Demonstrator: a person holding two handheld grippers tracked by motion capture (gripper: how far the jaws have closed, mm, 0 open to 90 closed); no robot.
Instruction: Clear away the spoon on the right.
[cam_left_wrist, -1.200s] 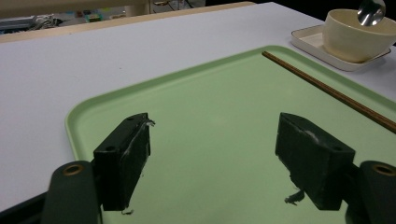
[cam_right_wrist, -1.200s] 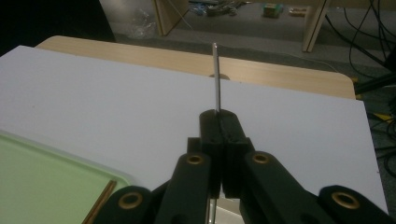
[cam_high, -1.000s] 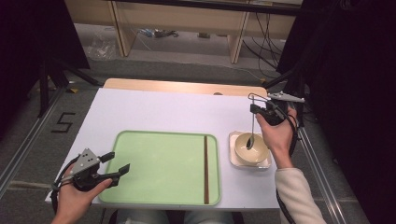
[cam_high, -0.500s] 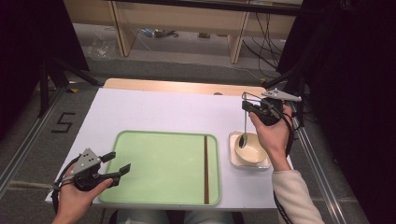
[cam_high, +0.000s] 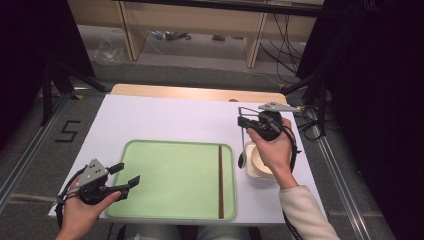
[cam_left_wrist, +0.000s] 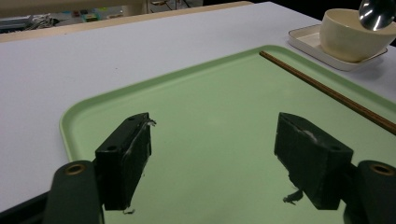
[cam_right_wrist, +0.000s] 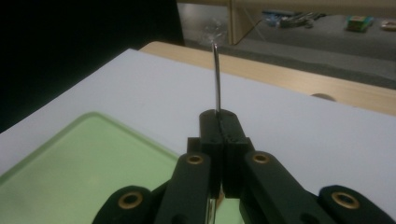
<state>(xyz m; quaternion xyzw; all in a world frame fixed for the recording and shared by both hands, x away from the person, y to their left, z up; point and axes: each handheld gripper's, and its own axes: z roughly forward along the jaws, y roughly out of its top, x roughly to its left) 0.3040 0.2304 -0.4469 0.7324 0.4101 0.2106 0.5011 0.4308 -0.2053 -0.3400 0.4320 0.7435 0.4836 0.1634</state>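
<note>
Right gripper (cam_high: 243, 123) is clamped tight on a metal spoon (cam_high: 242, 159) by its handle; the spoon hangs bowl-down in the air at the left edge of the cream bowl (cam_high: 261, 161), which sits on a small white dish (cam_high: 250, 171) right of the green tray (cam_high: 170, 180). Left gripper (cam_high: 128, 176) has its jaws wide apart, empty, over the tray's near-left corner. A brown chopstick (cam_high: 220, 181) lies along the tray's right side.

The tray (cam_high: 175, 180) lies on the table (cam_high: 165, 117) at its near middle, with the chopsticks (cam_high: 220, 180) lying in the tray along its right side. Just right of the tray sits the small dish (cam_high: 251, 171), bearing the bowl (cam_high: 261, 161). The spoon (cam_high: 242, 158) hangs between tray and bowl; the left gripper (cam_high: 127, 175) sits over the tray's left edge.
</note>
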